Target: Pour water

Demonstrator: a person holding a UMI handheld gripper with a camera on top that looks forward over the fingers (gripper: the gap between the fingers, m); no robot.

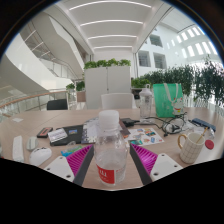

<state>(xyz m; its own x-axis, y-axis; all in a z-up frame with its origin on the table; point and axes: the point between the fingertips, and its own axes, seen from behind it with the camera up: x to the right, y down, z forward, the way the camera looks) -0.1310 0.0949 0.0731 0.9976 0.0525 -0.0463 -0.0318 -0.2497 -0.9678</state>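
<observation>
A clear plastic water bottle (110, 152) with a white screw cap and a red label stands upright between the two fingers of the handheld gripper (111, 160), in the near middle of a pale, wood-toned table (30, 125). The left finger's magenta pad (76, 157) and the right finger's magenta pad (146, 158) sit on either side of the bottle's lower body, close against it; whether they press on the plastic or leave a sliver of gap cannot be told, so the claw reads as narrow around the bottle rather than clearly clamped. To the right of the fingers, near the bottle, stands a clear glass mug (190, 146) with a handle, upright on the table. Beyond the bottle the tabletop is cluttered with small items that are too small to tell apart, including a flat white box (57, 135) to the left and a tall translucent green container (166, 100) farther back on the right. A black chair back (57, 104) shows past the table's far left edge. Behind the table stands a white cabinet (108, 81) topped with green plants (108, 64), and more green foliage (205, 82) rises at the right. The setting is a bright, open interior with long strip lights (108, 22) on a white ceiling and large windows (192, 40) on the right side.
</observation>
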